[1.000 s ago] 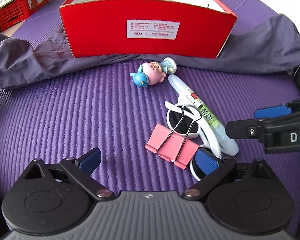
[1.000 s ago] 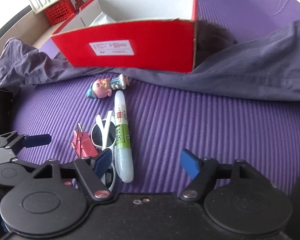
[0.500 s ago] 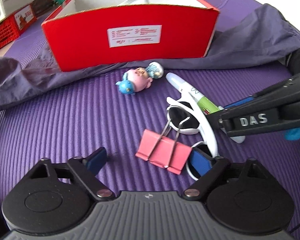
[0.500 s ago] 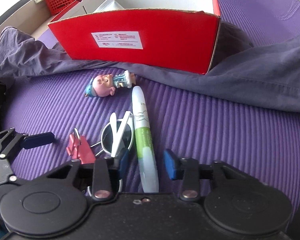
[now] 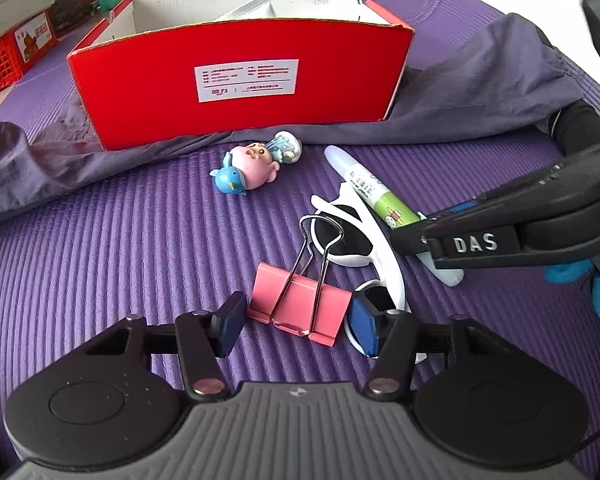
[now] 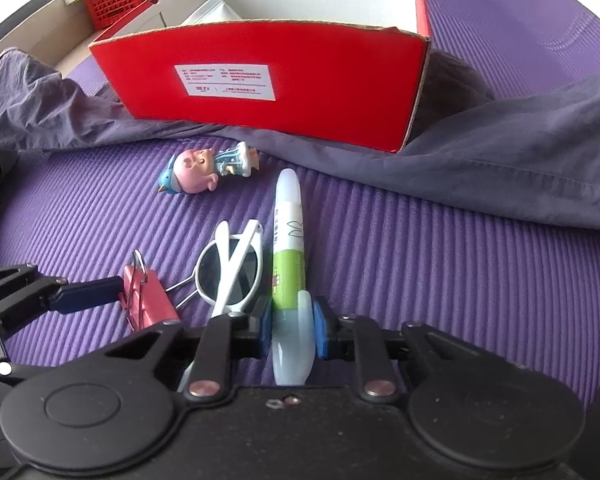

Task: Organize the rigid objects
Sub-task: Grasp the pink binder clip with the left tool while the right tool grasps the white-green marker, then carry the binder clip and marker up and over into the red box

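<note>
Pink clip (image 5: 300, 309), sunglasses (image 5: 360, 240), pen (image 6: 290, 264), figurine (image 5: 256, 165)

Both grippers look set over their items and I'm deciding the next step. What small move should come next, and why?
Probably close the left gripper on the pink binder clip: its pads flank the clip without pinching it, while the right gripper already clamps the glue pen on the mat.

The print on the white label (image 5: 246, 81) of the red box (image 5: 236, 92) is too small to read in either view, and the box floor is concealed behind its front wall. In the left wrist view, the right tongs (image 5: 410, 236) cover the lower part of the glue pen (image 5: 380, 196), and the nearer lens of the white sunglasses (image 5: 360, 248) is partly concealed behind a blue pad. The grey cloth (image 6: 500, 160) is cut off by the frame edge.
</note>
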Action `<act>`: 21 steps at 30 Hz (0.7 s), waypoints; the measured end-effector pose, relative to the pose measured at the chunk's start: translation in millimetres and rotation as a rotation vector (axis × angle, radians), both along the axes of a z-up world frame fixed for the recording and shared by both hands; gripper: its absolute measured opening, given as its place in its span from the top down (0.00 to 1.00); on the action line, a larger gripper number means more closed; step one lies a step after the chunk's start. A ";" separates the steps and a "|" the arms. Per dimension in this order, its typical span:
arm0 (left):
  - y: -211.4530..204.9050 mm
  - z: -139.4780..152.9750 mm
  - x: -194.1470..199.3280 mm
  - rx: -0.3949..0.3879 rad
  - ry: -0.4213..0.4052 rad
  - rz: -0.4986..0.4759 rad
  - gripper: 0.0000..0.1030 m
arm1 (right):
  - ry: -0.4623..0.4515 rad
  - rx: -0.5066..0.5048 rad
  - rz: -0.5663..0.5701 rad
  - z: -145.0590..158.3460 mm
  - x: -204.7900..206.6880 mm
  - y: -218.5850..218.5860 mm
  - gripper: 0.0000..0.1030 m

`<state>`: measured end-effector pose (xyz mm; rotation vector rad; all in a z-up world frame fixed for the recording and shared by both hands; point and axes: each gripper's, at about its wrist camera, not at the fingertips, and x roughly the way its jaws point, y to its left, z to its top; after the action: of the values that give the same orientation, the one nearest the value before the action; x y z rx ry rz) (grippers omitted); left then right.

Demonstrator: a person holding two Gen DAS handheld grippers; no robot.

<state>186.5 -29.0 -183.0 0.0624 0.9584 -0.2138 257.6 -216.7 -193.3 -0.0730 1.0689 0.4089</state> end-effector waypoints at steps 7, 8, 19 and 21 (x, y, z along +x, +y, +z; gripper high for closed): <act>8.2 3.1 0.0 -0.040 0.021 0.046 0.47 | 0.031 0.079 -0.057 6.8 -8.7 -18.3 0.80; 9.2 4.9 -0.6 -0.044 0.020 0.053 0.47 | 0.035 0.089 -0.067 7.9 -10.5 -21.4 0.80; 12.4 26.2 -10.8 -0.060 -0.002 0.088 0.51 | 0.011 0.161 -0.105 35.4 -34.8 -39.5 0.81; 13.6 31.8 -14.6 -0.067 -0.008 0.095 0.51 | 0.002 0.174 -0.107 41.6 -39.6 -42.0 0.81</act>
<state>171.9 -15.4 -151.2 -0.0434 0.9428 -0.1577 218.0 -258.7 -151.6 0.1386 1.0299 0.4035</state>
